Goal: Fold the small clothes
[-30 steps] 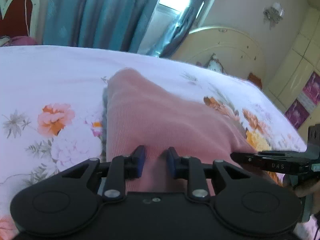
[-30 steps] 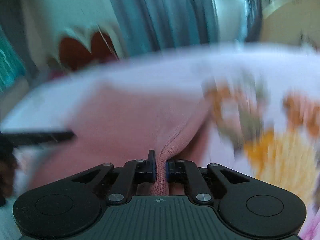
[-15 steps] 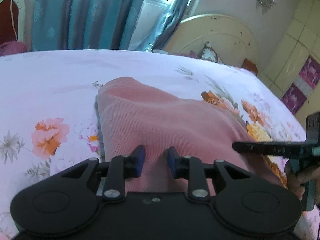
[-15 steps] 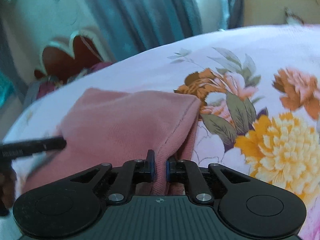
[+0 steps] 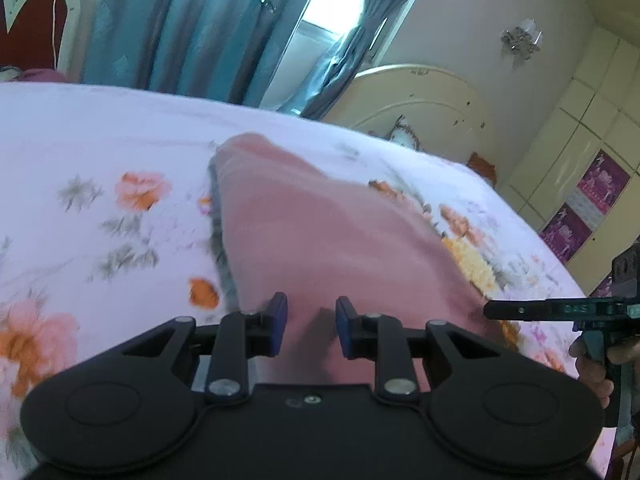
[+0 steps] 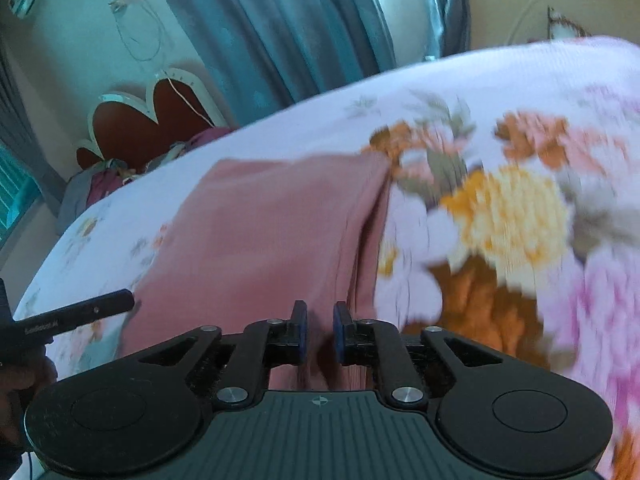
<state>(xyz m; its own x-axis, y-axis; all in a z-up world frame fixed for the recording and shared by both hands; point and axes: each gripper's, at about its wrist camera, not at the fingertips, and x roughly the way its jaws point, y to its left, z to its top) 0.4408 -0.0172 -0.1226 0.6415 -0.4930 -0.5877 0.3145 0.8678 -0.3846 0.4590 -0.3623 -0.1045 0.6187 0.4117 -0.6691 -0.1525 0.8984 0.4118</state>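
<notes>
lying folded on the floral bedsheet (image 5: 80,152), the ribbed pink garment (image 5: 320,232) tapers away. left gripper (image 5: 311,326) hovers over its near edge, blue pads parted wide; right gripper (image 6: 320,330), narrowly parted, straddles the cloth's folded right edge.

Little readable text. Right gripper (image 5: 560,310), seen from left wrist view, carries pale letters along its finger, roughly "DAS", blurred. Left gripper (image 6: 68,318), seen from right wrist view, has a small white word on its finger, too blurred to read.
</notes>
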